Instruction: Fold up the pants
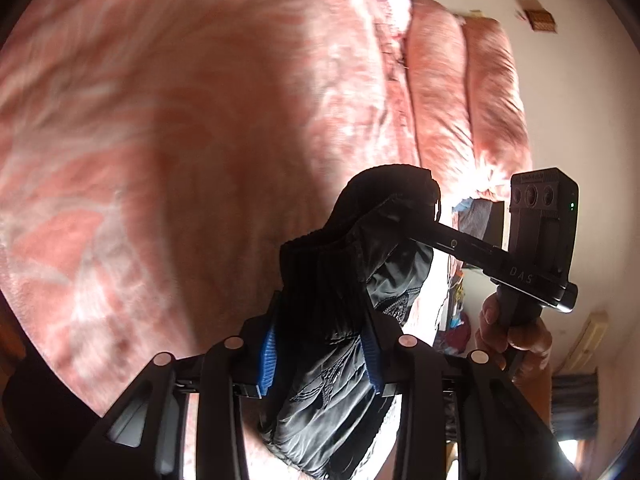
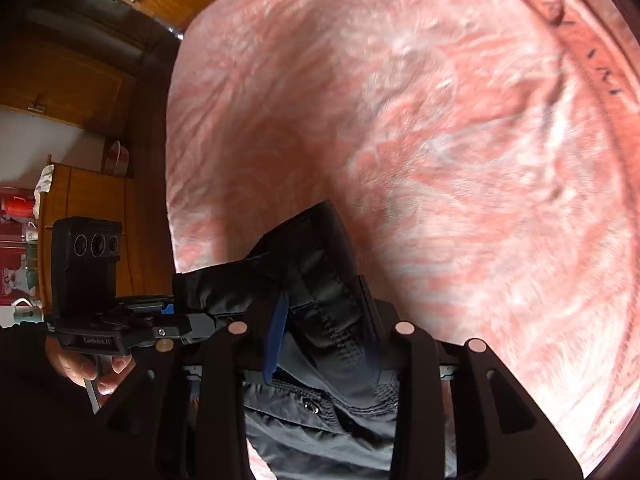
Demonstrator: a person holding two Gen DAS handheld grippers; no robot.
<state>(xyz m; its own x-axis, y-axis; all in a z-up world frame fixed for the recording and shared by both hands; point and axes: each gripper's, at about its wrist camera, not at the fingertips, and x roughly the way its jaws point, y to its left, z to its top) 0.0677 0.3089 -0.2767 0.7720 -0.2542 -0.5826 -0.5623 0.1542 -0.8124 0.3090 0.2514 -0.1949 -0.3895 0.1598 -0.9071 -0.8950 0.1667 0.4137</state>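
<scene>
Item, nearest the lens: left gripper (image 1: pixel 320 350), black frame with blue pads (image 1: pixel 267 364), fingers clamped on a bunched black waistband. Item: pants (image 1: pixel 320 392), dark, shiny fabric with stitched seams, held off the bed and hanging below the jaws; ribbed elastic band rises above the pads. Item: right gripper (image 2: pixel 320 340), same make, blue pad (image 2: pixel 276 340) visible on one side, fingers clamped on another part of the waistband near a seam and a snap stud (image 2: pixel 310 405). In the left view the right gripper's finger also reaches into the top of the bundle, so the two grips sit close together. Item: blanket (image 1: pixel 160 120), pink and white, fleecy, spread over the bed behind; bare where it shows. Item: pillows (image 1: pixel 460 88), two, same pink, well apart from the pants at the far edge. Item: hand (image 1: pixel 516 336), on the right gripper's handle. Item: wooden cabinets (image 2: pixel 80 80), beyond the bed edge. Risks, as judged: slick fabric may slide out of either grip if the pads hold only a thin fold; grips this close leave the waistband bunched, so the legs may land twisted or overlapping on the blanket; uneven lowering could drag one leg under the other; the fleecy pile may catch the cloth and resist smoothing
</scene>
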